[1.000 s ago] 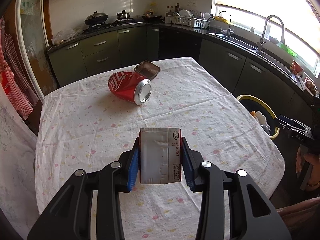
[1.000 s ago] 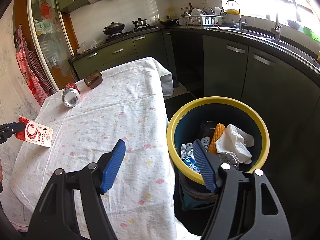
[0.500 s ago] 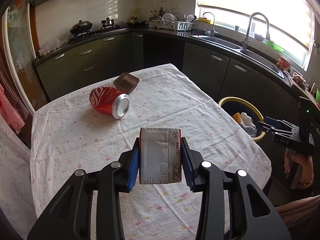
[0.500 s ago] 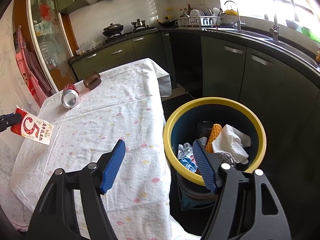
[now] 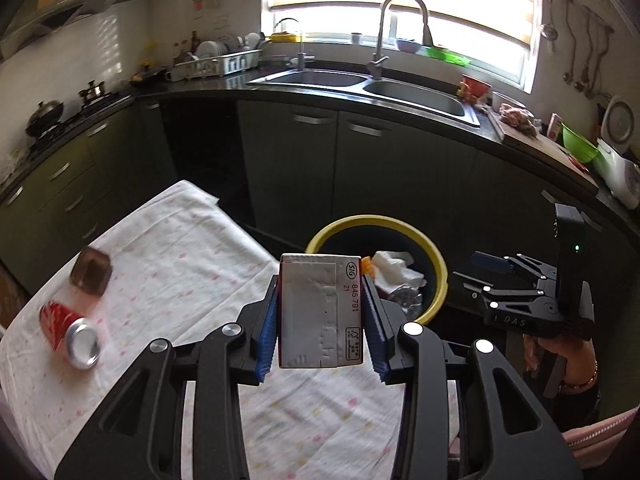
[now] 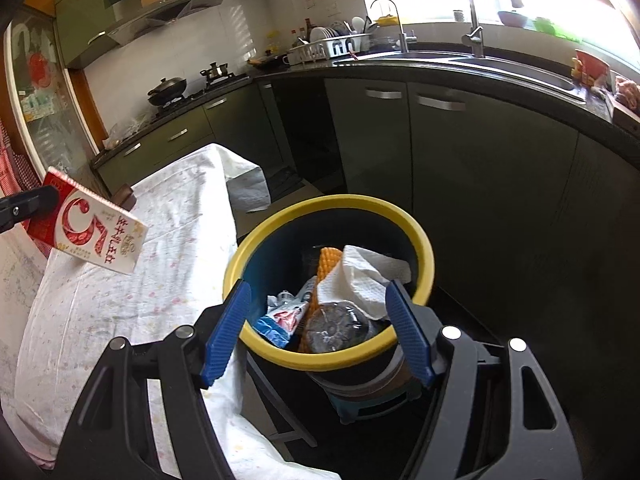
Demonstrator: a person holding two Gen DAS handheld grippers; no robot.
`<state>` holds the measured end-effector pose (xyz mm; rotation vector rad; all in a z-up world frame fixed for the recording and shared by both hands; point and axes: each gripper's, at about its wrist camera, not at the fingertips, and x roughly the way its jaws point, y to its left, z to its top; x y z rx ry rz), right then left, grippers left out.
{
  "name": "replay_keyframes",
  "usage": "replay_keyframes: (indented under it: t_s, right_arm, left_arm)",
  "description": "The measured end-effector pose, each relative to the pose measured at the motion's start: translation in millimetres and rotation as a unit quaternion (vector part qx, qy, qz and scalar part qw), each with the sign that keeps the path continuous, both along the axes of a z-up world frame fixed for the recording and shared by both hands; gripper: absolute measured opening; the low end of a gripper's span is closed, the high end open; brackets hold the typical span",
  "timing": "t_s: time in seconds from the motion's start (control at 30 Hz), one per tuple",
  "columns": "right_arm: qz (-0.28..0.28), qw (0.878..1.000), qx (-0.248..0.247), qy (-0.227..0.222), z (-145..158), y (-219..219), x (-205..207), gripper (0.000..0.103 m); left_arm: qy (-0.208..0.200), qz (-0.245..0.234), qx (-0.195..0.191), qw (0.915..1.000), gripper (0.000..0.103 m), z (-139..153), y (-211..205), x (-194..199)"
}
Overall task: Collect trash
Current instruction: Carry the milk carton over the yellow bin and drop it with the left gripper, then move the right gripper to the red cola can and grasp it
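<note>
carton [image 5: 321,311], a small drink box with red and white sides, is pinched in the left claw [image 5: 321,322], both blue pads pressed flat on its two narrow sides. its long axis runs forward along the fingers, so the end face with the printed numbers looks back at the left wrist camera. in the right wrist view the same carton [image 6: 87,229] hangs in the air above the desk [image 6: 132,280], tilted, free end pointing toward the trash bin [image 6: 332,204].

the relation that matters: the yellow-rimmed trash bin [image 5: 436,264] lies ahead of the left claw and a little to its right, lower than the carton, off the desk edge. the carton seems to sit over the cloth, not yet over the bin's mouth, so i judge the next move to be a short carry forward and right, then a release. the bin already holds white paper [image 6: 372,280], something yellow like corn [image 6: 328,260] and a wrapper [image 6: 286,316].

the right claw [image 6: 318,330] is spread wide and holds nothing; it hangs right above the near rim of the bin. it is the nearer one to the bin, yet the left has the load.

a red can [image 5: 66,330] lies on its side on the desk beside a small brown tub [image 5: 90,272], both left of the carton, well apart from the bin.
</note>
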<state>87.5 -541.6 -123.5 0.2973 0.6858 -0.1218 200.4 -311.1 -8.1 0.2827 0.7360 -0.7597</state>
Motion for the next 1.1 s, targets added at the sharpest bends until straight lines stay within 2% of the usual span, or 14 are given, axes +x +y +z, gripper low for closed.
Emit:
replay_keyframes:
  t_s: [0.1,0.27,0.33,0.37,0.4,0.47,0.6,0.83,0.93,1.1]
  right_arm:
    - [-0.012,1.0,0.005,0.005,-5.3,-14.5,-4.9,0.066]
    - [-0.025,1.0,0.01,0.011,-10.4,-29.4,-12.6,0.066]
    - [-0.027,0.999,0.013,0.014,-11.9,-32.5,-14.3,0.066]
    - [-0.027,0.999,0.014,0.015,-12.1,-33.6,-14.9,0.066]
    - [-0.027,0.999,0.015,0.015,-12.6,-34.4,-15.8,0.066]
    - [-0.027,0.999,0.016,0.017,-14.1,-36.1,-16.4,0.066]
    - [-0.025,0.999,0.022,0.019,-17.6,-35.5,-10.8,0.066]
    - [0.0,1.0,0.018,0.023,-17.1,-16.3,4.1,0.066]
    - [0.023,0.999,0.015,0.023,-12.6,0.3,14.1,0.066]
    - [0.099,0.995,0.006,0.023,2.7,46.1,45.0,0.066]
  left_arm:
    - [0.016,-0.026,0.0,0.9995,0.038,-11.8,-48.2,15.3]
    - [0.013,-0.02,-0.005,0.9997,0.039,-44.0,-108.4,51.2]
    - [0.022,-0.008,-0.001,0.9997,0.046,-61.6,-122.8,66.1]
    - [0.029,0.001,-0.001,0.9996,0.058,-67.7,-124.5,69.7]
    - [0.037,0.007,-0.005,0.9993,0.062,-71.0,-122.8,71.7]
    - [0.041,0.013,-0.016,0.9989,0.066,-70.8,-113.9,69.9]
    - [0.021,0.025,-0.028,0.9991,0.075,-58.1,-81.7,57.2]
    - [0.024,0.071,-0.055,0.9957,0.077,-35.2,1.5,30.4]
    - [0.0,0.099,-0.059,0.9933,0.083,-27.4,41.0,8.9]
    - [-0.027,0.16,-0.04,0.9859,0.084,-28.9,114.0,-24.4]
